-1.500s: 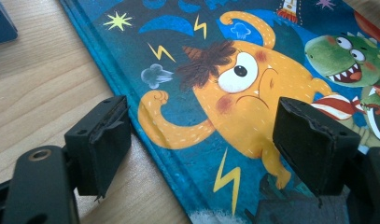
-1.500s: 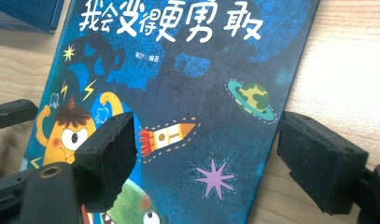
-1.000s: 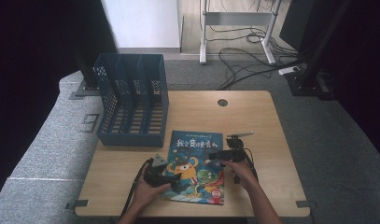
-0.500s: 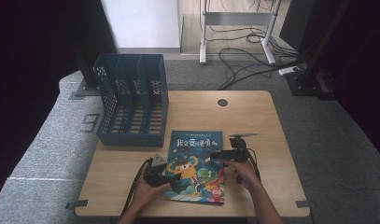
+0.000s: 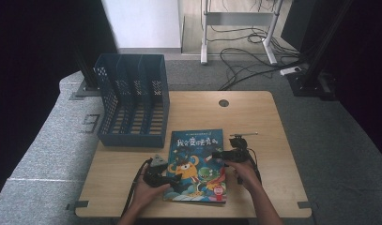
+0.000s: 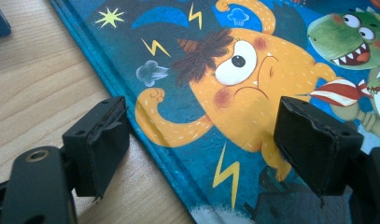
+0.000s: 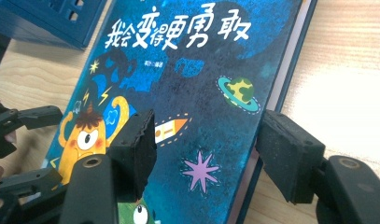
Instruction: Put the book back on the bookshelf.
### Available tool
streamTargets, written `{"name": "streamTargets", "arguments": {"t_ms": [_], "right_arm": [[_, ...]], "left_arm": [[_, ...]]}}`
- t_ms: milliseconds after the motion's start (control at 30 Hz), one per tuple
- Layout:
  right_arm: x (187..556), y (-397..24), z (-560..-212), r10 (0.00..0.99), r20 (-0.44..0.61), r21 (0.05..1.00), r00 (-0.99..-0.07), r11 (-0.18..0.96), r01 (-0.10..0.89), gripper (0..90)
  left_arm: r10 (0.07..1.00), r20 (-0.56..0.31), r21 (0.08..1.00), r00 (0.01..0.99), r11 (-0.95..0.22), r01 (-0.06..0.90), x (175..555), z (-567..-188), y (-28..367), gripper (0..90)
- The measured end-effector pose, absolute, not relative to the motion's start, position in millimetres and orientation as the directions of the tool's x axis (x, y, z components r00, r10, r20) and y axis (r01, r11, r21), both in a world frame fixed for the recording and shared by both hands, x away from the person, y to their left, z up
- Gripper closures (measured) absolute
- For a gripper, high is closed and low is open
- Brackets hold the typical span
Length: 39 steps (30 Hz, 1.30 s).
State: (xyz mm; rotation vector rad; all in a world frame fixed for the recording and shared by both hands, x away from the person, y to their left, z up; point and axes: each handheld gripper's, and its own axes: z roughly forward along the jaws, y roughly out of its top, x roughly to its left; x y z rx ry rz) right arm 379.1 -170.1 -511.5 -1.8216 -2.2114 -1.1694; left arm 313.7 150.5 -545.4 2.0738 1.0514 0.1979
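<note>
A picture book (image 5: 196,159) with a dark blue cover and an orange monster lies flat on the wooden table (image 5: 254,117). My left gripper (image 5: 175,178) rests at the book's left edge, open. In the left gripper view its jaws (image 6: 201,149) straddle that edge of the book (image 6: 234,70), one over bare wood and one over the cover. My right gripper (image 5: 217,154) is at the book's right edge. Its jaws (image 7: 208,149) have just been closing and stand apart, one above the cover (image 7: 201,70), the other beside the edge. No pad presses the book.
A blue slotted file rack (image 5: 132,101) stands at the table's back left, just beyond the book's top left corner, and its base shows in the right gripper view (image 7: 43,18). A round cable hole (image 5: 223,102) sits at the back centre. Bare wood lies to the book's right.
The right hand has edged slightly toward the book's right edge. The left hand and the book have stayed where they were.
</note>
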Motion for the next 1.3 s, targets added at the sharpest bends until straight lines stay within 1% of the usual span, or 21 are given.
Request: {"name": "streamTargets", "arguments": {"t_ms": [200,400,600,700,1067,1300], "right_arm": [[379,-173,-507,0.81,0.494,0.525,-0.316,0.011,0.851,39.2],[379,-172,-500,0.806,0.494,0.543,-0.326,0.007,0.839,40.0],[380,-172,-494,0.793,0.503,0.56,-0.344,0.005,0.829,40.3],[382,-173,-493,0.786,0.517,0.553,-0.341,-0.002,0.833,40.2],[391,-168,-488,0.794,0.496,0.567,-0.352,0.011,0.823,40.2],[391,-168,-486,0.787,0.501,0.577,-0.36,0.007,0.817,40.8]], "left_arm": [[0.734,-0.203,0.707,0.648,-0.348,0.615,313,-544,151,18.3],[0.727,-0.181,0.708,0.663,-0.371,0.6,310,-540,149,18.2],[0.714,-0.203,0.707,0.67,-0.366,0.605,311,-539,152,18.1],[0.712,-0.205,0.705,0.672,-0.369,0.606,311,-540,152,18.3],[0.71,-0.208,0.704,0.673,-0.37,0.606,312,-539,152,18.3],[0.709,-0.219,0.705,0.67,-0.36,0.611,313,-539,153,18.1]]}}
